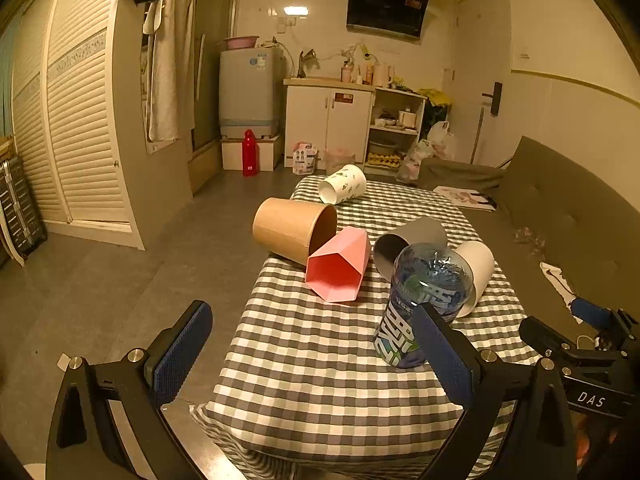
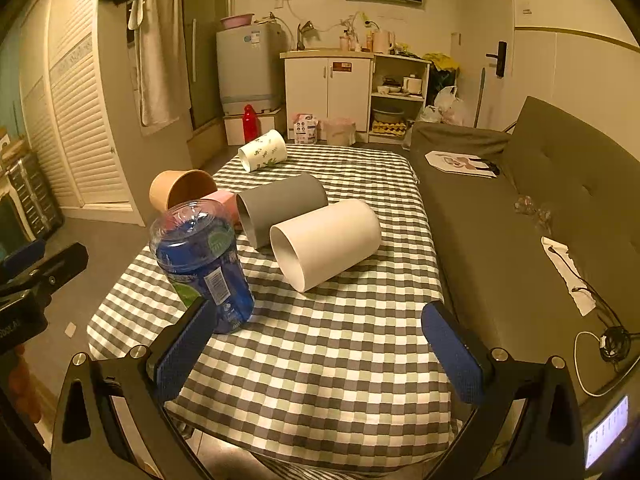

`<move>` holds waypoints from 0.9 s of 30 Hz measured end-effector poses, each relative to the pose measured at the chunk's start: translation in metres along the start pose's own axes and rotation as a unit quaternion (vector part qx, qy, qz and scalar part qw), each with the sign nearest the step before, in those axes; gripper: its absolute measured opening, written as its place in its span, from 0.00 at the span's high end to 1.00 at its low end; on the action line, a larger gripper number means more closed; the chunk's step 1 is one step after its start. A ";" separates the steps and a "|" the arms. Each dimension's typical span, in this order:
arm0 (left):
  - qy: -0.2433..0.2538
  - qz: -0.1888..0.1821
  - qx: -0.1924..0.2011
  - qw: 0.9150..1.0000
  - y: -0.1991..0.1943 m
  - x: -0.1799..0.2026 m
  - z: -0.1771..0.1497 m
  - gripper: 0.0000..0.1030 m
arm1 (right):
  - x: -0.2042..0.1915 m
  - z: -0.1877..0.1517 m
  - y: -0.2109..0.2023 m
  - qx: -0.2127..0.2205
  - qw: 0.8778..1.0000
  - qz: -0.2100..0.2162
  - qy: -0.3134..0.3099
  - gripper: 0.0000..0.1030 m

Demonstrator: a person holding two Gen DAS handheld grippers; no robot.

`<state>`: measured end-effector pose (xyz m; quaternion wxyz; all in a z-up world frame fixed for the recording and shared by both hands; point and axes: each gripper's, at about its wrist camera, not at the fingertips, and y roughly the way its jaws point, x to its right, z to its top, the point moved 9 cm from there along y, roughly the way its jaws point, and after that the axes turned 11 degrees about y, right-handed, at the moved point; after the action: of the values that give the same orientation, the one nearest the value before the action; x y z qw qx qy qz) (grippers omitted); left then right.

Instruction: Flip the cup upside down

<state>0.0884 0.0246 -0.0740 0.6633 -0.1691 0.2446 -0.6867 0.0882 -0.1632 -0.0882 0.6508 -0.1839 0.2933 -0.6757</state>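
Several cups lie on their sides on the checked tablecloth: a brown paper cup, a pink faceted cup, a grey cup, a plain white cup and a leaf-print white cup. A clear plastic cup with a blue label stands base up near the front; it also shows in the left wrist view. My left gripper is open and empty, above the table's front left. My right gripper is open and empty, above the front edge, with the blue cup just beyond its left finger.
A grey sofa runs along the table's right side, with papers and a cable on it. Bare floor lies to the left. White cabinets, a washing machine and a red bottle stand at the back wall.
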 end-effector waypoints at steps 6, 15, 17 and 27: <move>0.002 0.000 -0.002 1.000 0.000 0.001 0.000 0.00 | -0.001 0.000 -0.001 -0.001 1.000 0.001 -0.002 0.00; 0.003 0.001 -0.003 1.000 -0.001 0.000 -0.001 0.00 | 0.000 0.000 -0.002 0.000 1.000 0.000 0.000 0.00; 0.003 0.003 -0.001 1.000 -0.001 -0.001 0.000 0.00 | 0.000 0.000 -0.002 0.000 1.000 0.000 -0.001 0.00; -0.005 0.002 -0.003 1.000 -0.001 -0.005 -0.001 0.00 | -0.001 0.000 -0.003 -0.002 1.000 -0.001 0.000 0.00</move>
<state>0.0873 0.0292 -0.0742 0.6655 -0.1741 0.2441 -0.6836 0.0861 -0.1618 -0.0858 0.6502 -0.1856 0.2940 -0.6755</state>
